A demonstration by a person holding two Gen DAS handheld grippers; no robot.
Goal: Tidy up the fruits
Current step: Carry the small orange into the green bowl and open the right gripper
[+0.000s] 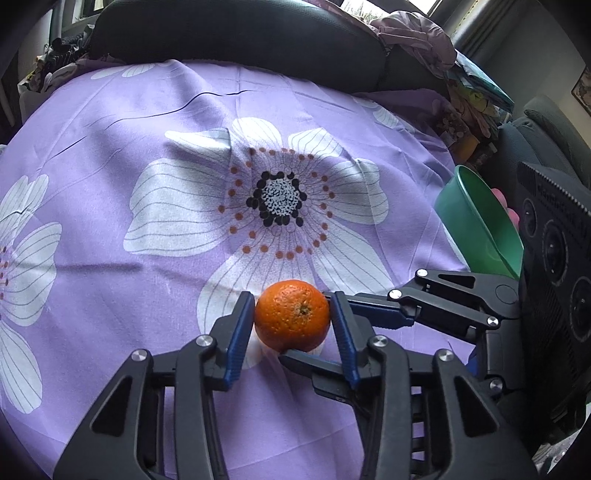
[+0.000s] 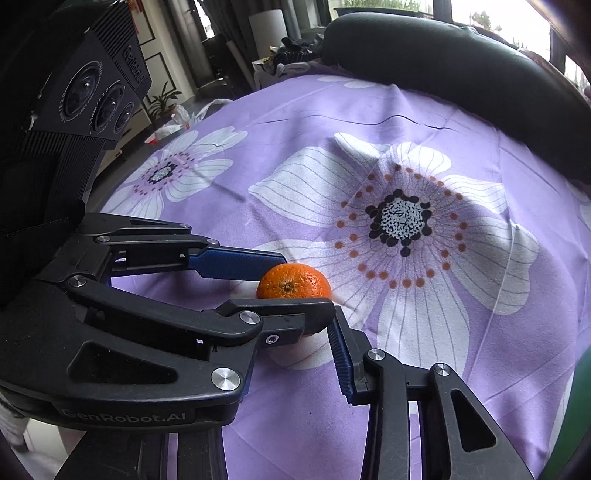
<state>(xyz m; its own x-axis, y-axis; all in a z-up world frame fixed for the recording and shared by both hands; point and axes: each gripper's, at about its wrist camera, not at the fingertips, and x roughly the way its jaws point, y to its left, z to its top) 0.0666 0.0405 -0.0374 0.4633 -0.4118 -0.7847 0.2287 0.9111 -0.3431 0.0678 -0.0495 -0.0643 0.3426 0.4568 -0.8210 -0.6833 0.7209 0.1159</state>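
An orange point(image 1: 291, 315) lies on the purple flowered cloth point(image 1: 166, 122). My left gripper point(image 1: 291, 317) has its blue pads on both sides of the orange, touching it. My right gripper point(image 1: 332, 325) comes in from the right, open, with one finger behind the orange and one under its front. In the right wrist view the orange point(image 2: 293, 282) sits between the left gripper's fingers point(image 2: 236, 264), and my right gripper point(image 2: 295, 332) is open, its left finger hidden behind the left gripper. A green bowl point(image 1: 480, 225) stands at the cloth's right edge.
A black padded chair back point(image 1: 240, 33) borders the far side of the cloth. Crumpled fabric and clutter point(image 1: 454, 74) lie at the back right. The cloth's left edge drops toward the floor and a potted plant point(image 2: 164, 99).
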